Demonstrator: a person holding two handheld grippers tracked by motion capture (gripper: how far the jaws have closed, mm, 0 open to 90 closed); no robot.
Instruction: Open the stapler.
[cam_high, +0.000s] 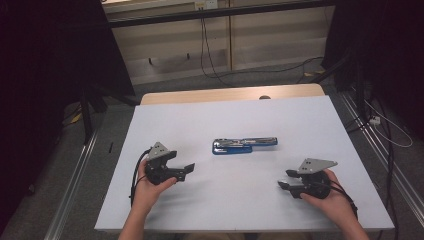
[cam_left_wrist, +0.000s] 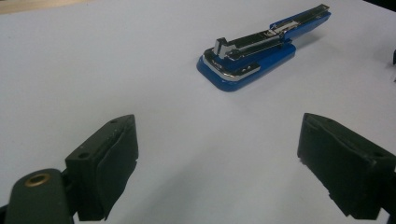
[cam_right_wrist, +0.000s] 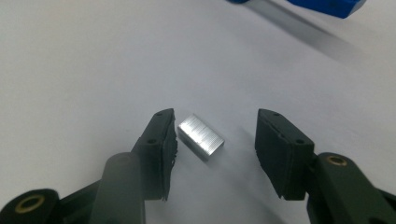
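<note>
Right hand-held gripper (cam_right_wrist: 215, 140) stands apart around a staple strip (cam_right_wrist: 201, 136) lying loose on the table (cam_high: 175, 115); left hand-held gripper (cam_left_wrist: 219, 163) gapes empty. Opened blue stapler (cam_high: 244, 145) waits mid-table, unloaded: picking and loading remain.

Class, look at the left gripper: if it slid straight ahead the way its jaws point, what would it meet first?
Probably the blue stapler, lying open on the white table. The left gripper has bare table before that, though the stapler sits slightly right of its line, so it might only graze it.
</note>
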